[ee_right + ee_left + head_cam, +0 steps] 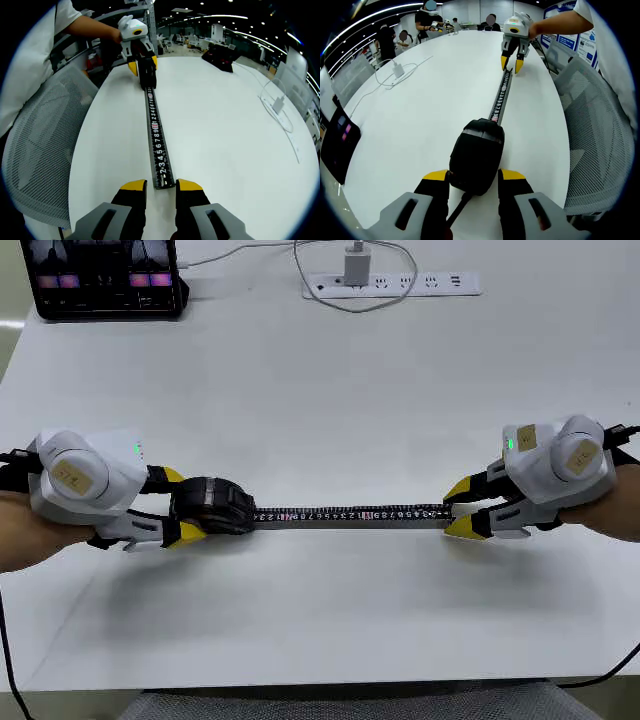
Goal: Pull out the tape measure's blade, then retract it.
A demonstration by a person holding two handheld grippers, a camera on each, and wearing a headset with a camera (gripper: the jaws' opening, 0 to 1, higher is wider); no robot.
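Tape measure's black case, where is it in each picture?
Head view: the case sits left of centre, in the left gripper.
Left gripper view: case bottom centre, between the jaws.
Right gripper view: case near the top, at the far end of the blade.
Shared landmark: the numbered blade.

Black tape measure [212, 506], black blade [350, 513], white table [320, 390]

An open-plan office or lab: a long white table [320, 390] with a power strip [400, 283] and tablet [105, 275], a mesh chair [592, 135], ceiling strip lights [235, 17], distant desks [190, 42], wall posters [565, 37] and standing people [427, 20].
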